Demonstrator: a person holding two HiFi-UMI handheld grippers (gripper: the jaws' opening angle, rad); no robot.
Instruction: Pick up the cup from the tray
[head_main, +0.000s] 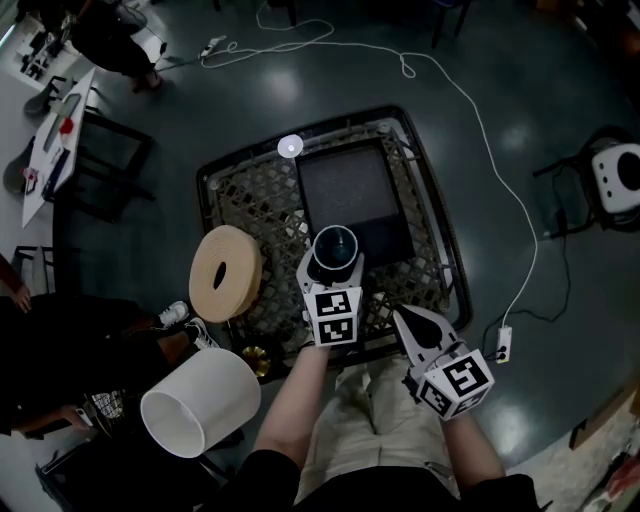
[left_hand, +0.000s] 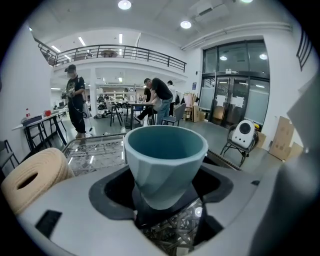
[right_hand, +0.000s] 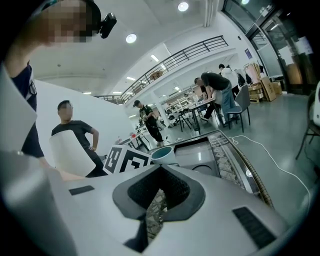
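left gripper (left_hand: 165, 202): grasping the cup (left_hand: 165, 160) low on its sides | cup: upright, at front-left corner of tray (head_main: 350, 190) | right gripper (right_hand: 160, 170): clenched, empty, over the table's (head_main: 250, 200) front edge

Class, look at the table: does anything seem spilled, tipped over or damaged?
Nothing stands out. The cup stands upright between the jaws of the left tool, at the near edge of the tray, and no spill or breakage shows.
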